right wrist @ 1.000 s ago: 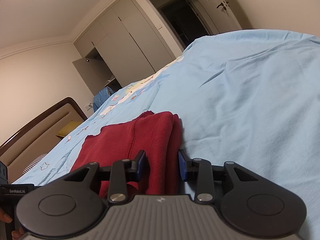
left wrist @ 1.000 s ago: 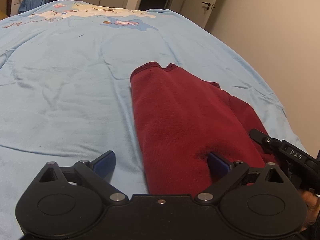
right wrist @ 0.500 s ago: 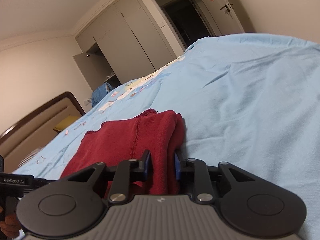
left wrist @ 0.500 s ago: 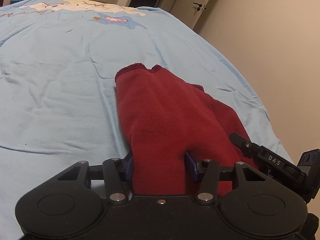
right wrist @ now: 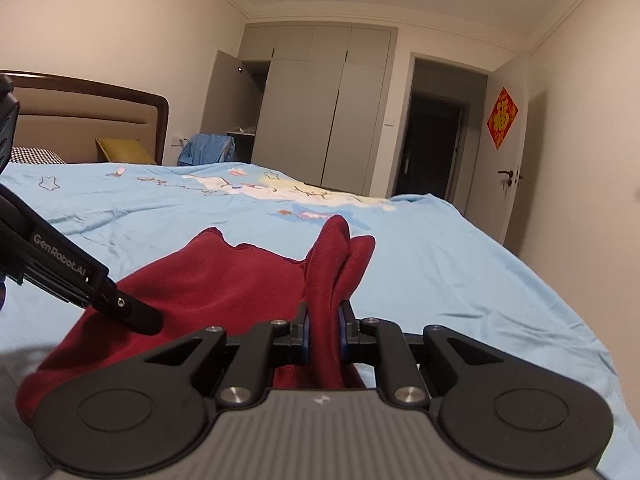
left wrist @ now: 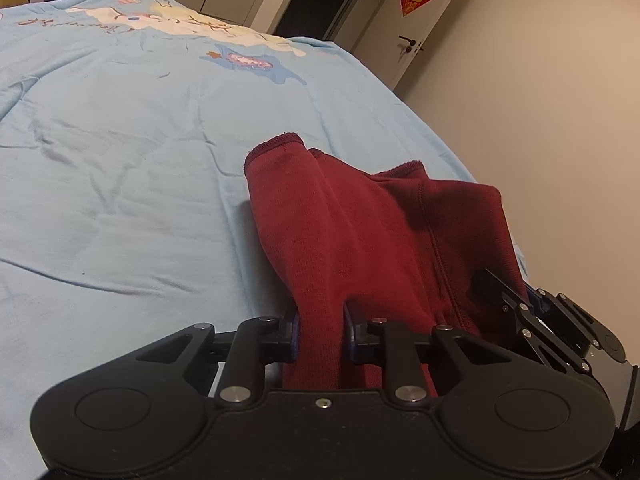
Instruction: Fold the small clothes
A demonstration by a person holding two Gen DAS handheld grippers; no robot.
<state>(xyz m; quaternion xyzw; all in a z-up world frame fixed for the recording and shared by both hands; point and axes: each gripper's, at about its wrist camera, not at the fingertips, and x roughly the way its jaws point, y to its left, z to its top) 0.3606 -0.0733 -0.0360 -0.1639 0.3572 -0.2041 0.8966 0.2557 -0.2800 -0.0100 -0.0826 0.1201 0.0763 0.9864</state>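
Observation:
A dark red knit garment (left wrist: 360, 224) lies on the light blue bedsheet (left wrist: 120, 160), its near edge lifted off the bed. My left gripper (left wrist: 322, 332) is shut on a bunched fold of that near edge. In the right wrist view the same red garment (right wrist: 240, 280) rises in a pinched ridge, and my right gripper (right wrist: 323, 330) is shut on it. The right gripper's body (left wrist: 560, 328) shows at the lower right of the left wrist view, close beside the left one. The left gripper's body (right wrist: 80, 276) crosses the left of the right wrist view.
The bedsheet (right wrist: 440, 256) carries a cartoon print at its far end. A wooden headboard (right wrist: 88, 116) with a yellow pillow (right wrist: 124, 150) stands at the left. Grey wardrobes (right wrist: 320, 120), a dark doorway (right wrist: 436, 144) and a white door (left wrist: 408, 28) line the far wall.
Both grippers closed onto the garment's near edge and rose, lifting the cloth into ridges. The left one was open a second ago.

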